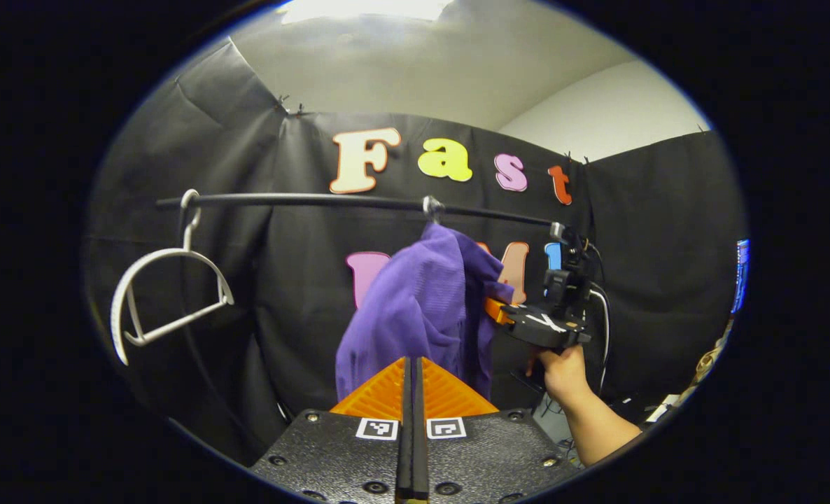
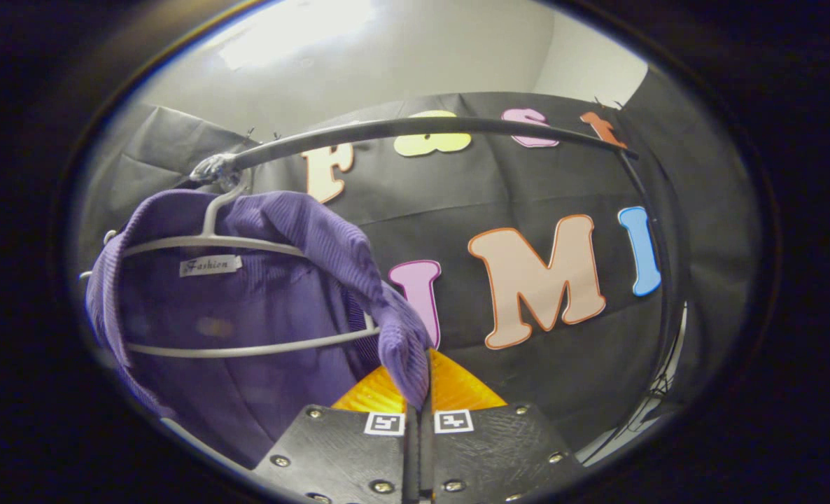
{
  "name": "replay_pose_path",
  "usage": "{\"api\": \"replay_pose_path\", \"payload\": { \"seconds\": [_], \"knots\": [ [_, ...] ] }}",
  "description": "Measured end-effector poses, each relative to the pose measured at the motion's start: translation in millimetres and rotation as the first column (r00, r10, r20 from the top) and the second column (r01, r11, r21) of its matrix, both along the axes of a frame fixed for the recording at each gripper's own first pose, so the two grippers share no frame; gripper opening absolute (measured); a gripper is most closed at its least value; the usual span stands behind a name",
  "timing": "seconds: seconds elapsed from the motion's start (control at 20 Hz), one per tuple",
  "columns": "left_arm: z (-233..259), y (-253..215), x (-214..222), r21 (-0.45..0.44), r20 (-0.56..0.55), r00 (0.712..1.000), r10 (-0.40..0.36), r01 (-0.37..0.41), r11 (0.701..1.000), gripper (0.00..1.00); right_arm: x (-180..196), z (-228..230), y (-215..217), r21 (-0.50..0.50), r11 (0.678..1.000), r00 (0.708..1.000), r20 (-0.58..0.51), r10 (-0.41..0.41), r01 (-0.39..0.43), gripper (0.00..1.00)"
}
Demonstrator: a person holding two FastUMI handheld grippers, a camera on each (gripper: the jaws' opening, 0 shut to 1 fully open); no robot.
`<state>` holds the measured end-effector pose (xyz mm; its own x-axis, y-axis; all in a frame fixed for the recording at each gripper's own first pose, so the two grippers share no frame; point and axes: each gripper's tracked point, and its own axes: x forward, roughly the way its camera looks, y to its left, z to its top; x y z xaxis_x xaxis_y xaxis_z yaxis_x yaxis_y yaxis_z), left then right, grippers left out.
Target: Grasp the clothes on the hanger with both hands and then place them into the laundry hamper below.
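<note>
The purple shirt (image 2: 247, 315) hangs on its grey hanger (image 2: 247, 245) under the black rail (image 1: 359, 201). The right gripper (image 2: 416, 392) is clenched on a fold of the shirt's edge, below the rail. The left gripper (image 1: 413, 378) has its fingers pressed together, just before the shirt's lower part; whether cloth sits between them I cannot tell. An empty white hanger (image 1: 156, 301) hangs further along the rail. To do this step well, I judge both grips must be sure first, then lift the shirt off the hanger's arms evenly, without dragging the hook along the rail.
</note>
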<state>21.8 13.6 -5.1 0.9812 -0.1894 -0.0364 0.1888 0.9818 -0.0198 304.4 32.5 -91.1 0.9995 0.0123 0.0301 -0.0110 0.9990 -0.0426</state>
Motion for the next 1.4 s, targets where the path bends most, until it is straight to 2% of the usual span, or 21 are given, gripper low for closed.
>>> {"api": "replay_pose_path", "payload": {
  "seconds": [0.05, 0.1, 0.15, 0.2, 0.25, 0.3, 0.35, 0.4, 0.45, 0.55, 0.6, 0.7, 0.85, 0.9, 0.95, 1.0, 1.1, 1.2, 1.3, 1.4],
  "knots": [
    [-7.7, -6.7, 3.3, -0.009, -0.012, 1.0, -0.012, 0.012, 1.0, 0.1, -2.3, 0.4, 5.4, -0.013, 1.0, 1.0, 0.0, 0.013, -0.013, 0.01],
    [-14.8, -7.8, 8.4, -0.014, -0.021, 1.0, 0.005, -0.005, 1.0, 0.28, -3.4, -1.3, 9.6, -0.021, 0.999, 1.0, -0.004, 0.024, -0.024, 0.05],
    [-23.3, -9.3, 15.1, -0.018, -0.032, 0.999, 0.027, -0.028, 0.999, 0.47, -4.8, -2.0, 13.6, -0.025, 0.999, 0.999, -0.007, 0.035, -0.035, 0.01],
    [-30.8, -6.4, 23.8, -0.015, -0.025, 0.997, 0.075, -0.075, 0.997, 0.65, -6.3, -4.1, 17.9, -0.025, 0.999, 0.999, -0.012, 0.047, -0.047, 0.05],
    [-40.1, -6.9, 32.3, 0.018, -0.029, 0.993, 0.113, -0.113, 0.993, 0.84, -7.3, -4.2, 20.5, -0.028, 0.998, 0.999, -0.012, 0.053, -0.053, 0.01],
    [-48.6, -4.4, 39.5, 0.073, -0.018, 0.985, 0.172, -0.17, 0.983, 0.87, -7.4, -5.8, 20.9, -0.03, 0.998, 0.998, -0.016, 0.057, -0.057, 0.05],
    [-55.2, -0.3, 47.1, 0.135, -0.001, 0.973, 0.23, -0.228, 0.964, 0.84, -7.7, -7.6, 22.4, -0.027, 0.998, 0.998, -0.02, 0.062, -0.063, 0.05],
    [-58.8, 4.9, 55.1, 0.193, 0.032, 0.957, 0.288, -0.289, 0.938, 0.87, -8.8, -8.2, 26.1, -0.02, 0.997, 0.997, -0.02, 0.072, -0.073, 0.0],
    [-59.5, 14.8, 63.1, 0.251, 0.069, 0.932, 0.355, -0.361, 0.898, 0.88, -9.6, -7.4, 29.0, -0.019, 0.997, 0.997, -0.019, 0.081, -0.081, 0.0],
    [-61.0, 30.6, 76.4, 0.284, 0.1, 0.891, 0.444, -0.453, 0.845, 0.86, -11.5, -5.0, 31.0, -0.037, 0.996, 0.996, -0.009, 0.083, -0.084, 0.0],
    [-59.6, 35.4, 81.5, 0.278, 0.111, 0.875, 0.471, -0.482, 0.831, 0.89, -12.7, -5.5, 31.6, -0.049, 0.995, 0.996, -0.007, 0.084, -0.085, 0.01],
    [-52.9, 40.2, 92.5, 0.274, 0.139, 0.865, 0.483, -0.502, 0.82, 0.86, -12.0, -6.0, 31.1, -0.063, 0.994, 0.996, -0.007, 0.084, -0.085, 0.01],
    [-48.6, 54.9, 99.0, 0.291, 0.143, 0.852, 0.503, -0.522, 0.802, 0.35, -13.9, -4.6, 29.6, -0.067, 0.994, 0.997, 0.0, 0.082, -0.082, 0.01],
    [-49.3, 55.5, 98.4, 0.28, 0.14, 0.854, 0.501, -0.52, 0.807, 0.17, -13.0, -3.5, 26.3, -0.069, 0.995, 0.997, 0.001, 0.078, -0.077, 0.01],
    [-46.8, 49.6, 98.8, 0.27, 0.132, 0.871, 0.474, -0.492, 0.828, 0.0, -12.9, -3.5, 25.1, -0.072, 0.995, 0.997, 0.0, 0.074, -0.074, 0.01],
    [-49.1, 43.0, 96.1, 0.259, 0.116, 0.888, 0.446, -0.46, 0.849, 0.0, -12.1, -5.1, 22.7, -0.078, 0.995, 0.998, 0.0, 0.068, -0.067, 0.01],
    [-49.8, 22.5, 82.7, 0.214, 0.084, 0.934, 0.346, -0.356, 0.91, 0.0, -10.3, -6.0, 20.7, -0.091, 0.994, 0.998, -0.005, 0.061, -0.061, 0.01],
    [-44.0, 12.4, 64.0, 0.167, 0.059, 0.963, 0.264, -0.27, 0.948, 0.0, -8.7, -5.1, 22.5, -0.152, 0.986, 0.998, -0.003, 0.066, -0.065, 0.01],
    [-30.0, 9.9, 47.3, 0.119, 0.059, 0.976, 0.208, -0.213, 0.97, 0.0, -8.7, 4.7, 17.3, -0.222, 0.975, 0.999, 0.041, 0.035, -0.025, 0.01],
    [-22.2, 12.6, 36.5, 0.093, 0.044, 0.984, 0.173, -0.177, 0.98, 0.02, -4.3, -0.4, 19.5, -0.205, 0.978, 0.999, 0.018, 0.039, -0.035, 0.0]
  ]
}}
